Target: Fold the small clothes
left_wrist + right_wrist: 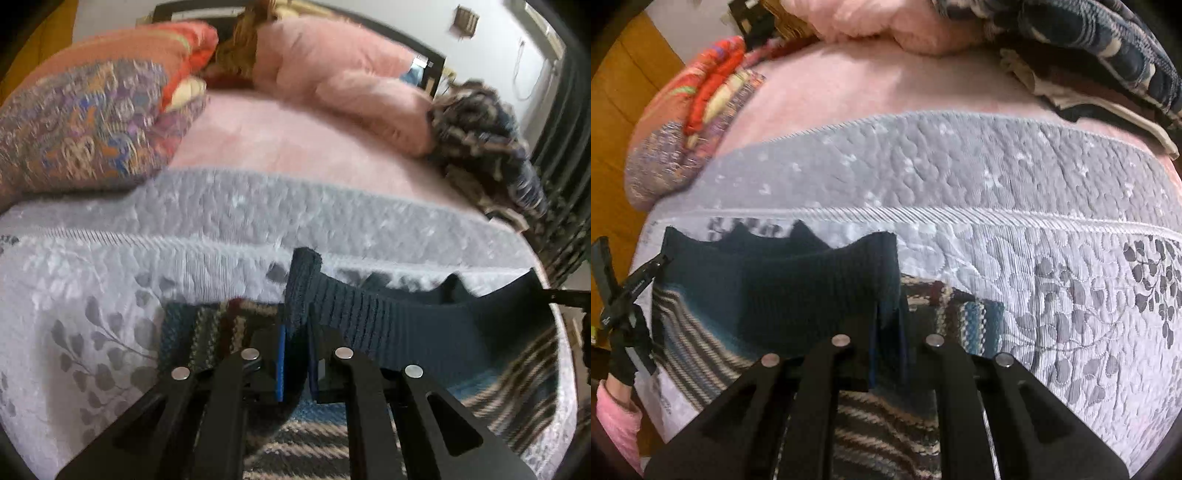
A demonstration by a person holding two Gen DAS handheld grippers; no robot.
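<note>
My left gripper (295, 363) and right gripper (888, 354), jaws each clenched on the dark navy ribbed-knit hem (388, 314) of a striped sweater (879, 435), lifted over the grey quilted bed (997, 177)

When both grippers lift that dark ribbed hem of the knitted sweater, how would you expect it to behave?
Probably floppy: the dark ribbed hem sags in scallops between the left gripper and right gripper. The sweater looks like thick knit, so likely fairly heavy for its size. Its coarse ribs should resist slipping from the closed jaws.

Striped sweater (879, 435), navy hem apparently raised
</note>
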